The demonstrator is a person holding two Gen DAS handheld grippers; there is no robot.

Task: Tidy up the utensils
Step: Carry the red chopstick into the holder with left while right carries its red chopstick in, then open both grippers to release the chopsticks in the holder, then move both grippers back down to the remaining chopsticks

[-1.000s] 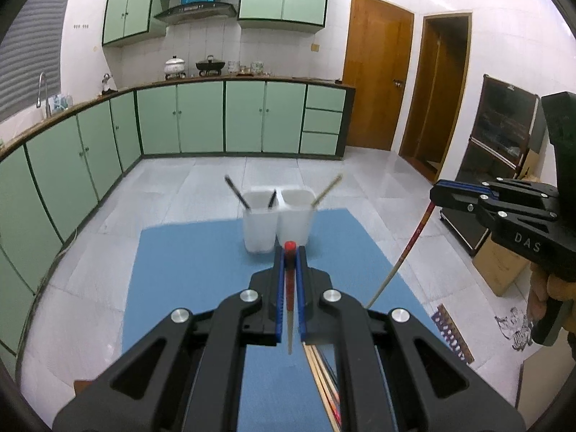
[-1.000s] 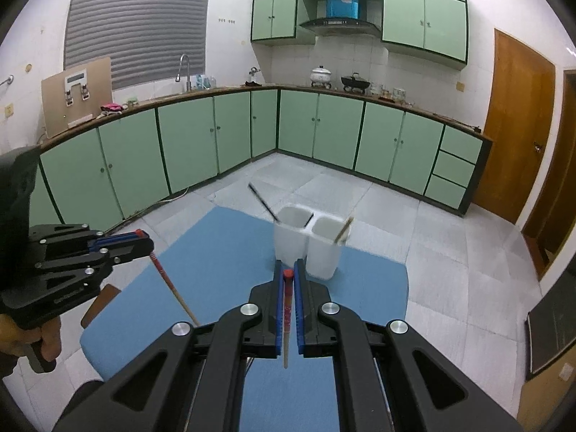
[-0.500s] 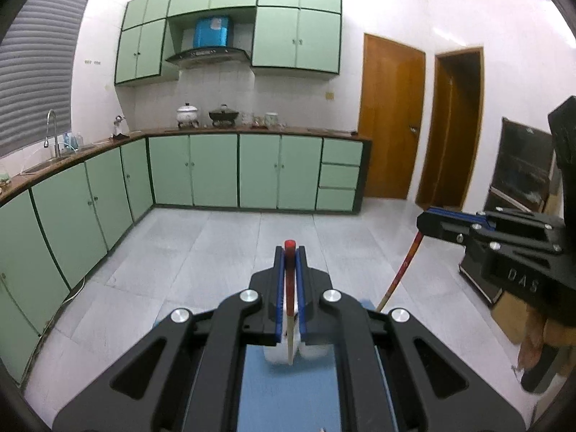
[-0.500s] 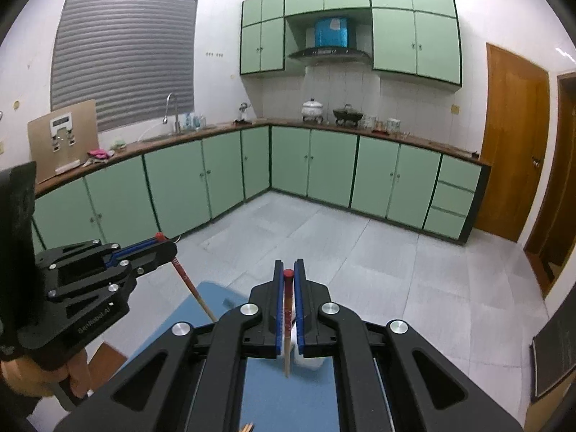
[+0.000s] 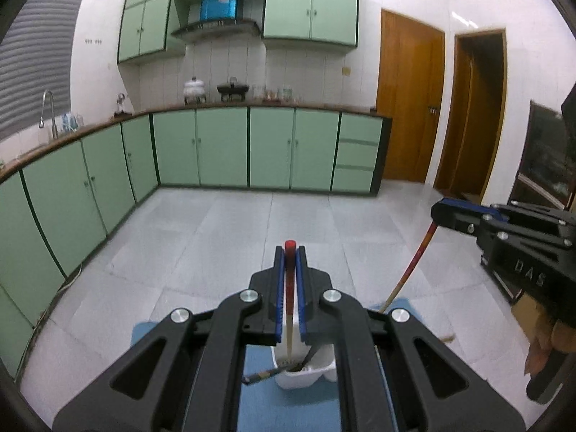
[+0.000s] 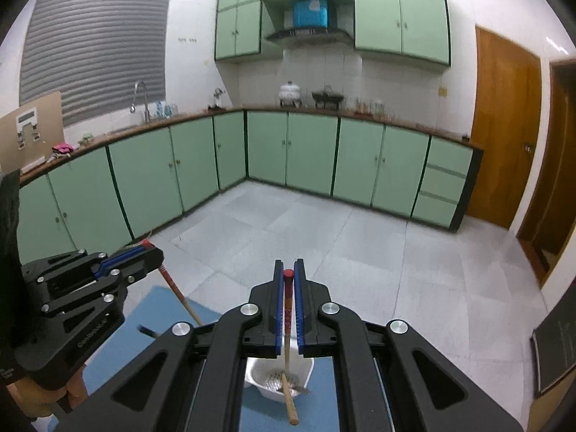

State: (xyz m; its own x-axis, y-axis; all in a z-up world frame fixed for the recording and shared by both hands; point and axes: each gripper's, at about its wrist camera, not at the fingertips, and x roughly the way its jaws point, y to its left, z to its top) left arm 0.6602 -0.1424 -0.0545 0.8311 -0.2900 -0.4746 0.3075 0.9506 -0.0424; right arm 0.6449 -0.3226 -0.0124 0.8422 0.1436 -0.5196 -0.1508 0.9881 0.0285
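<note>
Left wrist view: the left gripper [image 5: 290, 252] fingers pinch a red-topped chopstick [image 5: 289, 302], hanging tip-down into the white holder [image 5: 306, 376] on the blue tabletop [image 5: 288, 410]. Right gripper [image 6: 288, 277] fingers likewise clamp a second chopstick [image 6: 287, 324] above the holder's near-right compartment.

A home kitchen is shown. Green base cabinets [image 6: 309, 154] are run along two walls under a brown countertop [image 6: 360, 117], with matching wall cabinets [image 6: 399, 10] and a range hood [image 6: 309, 32] above. A sink tap [image 6: 138, 99] and cooking pots [image 6: 291, 91] are seen on the counter, with wooden doors [image 5: 408, 104] beside.
</note>
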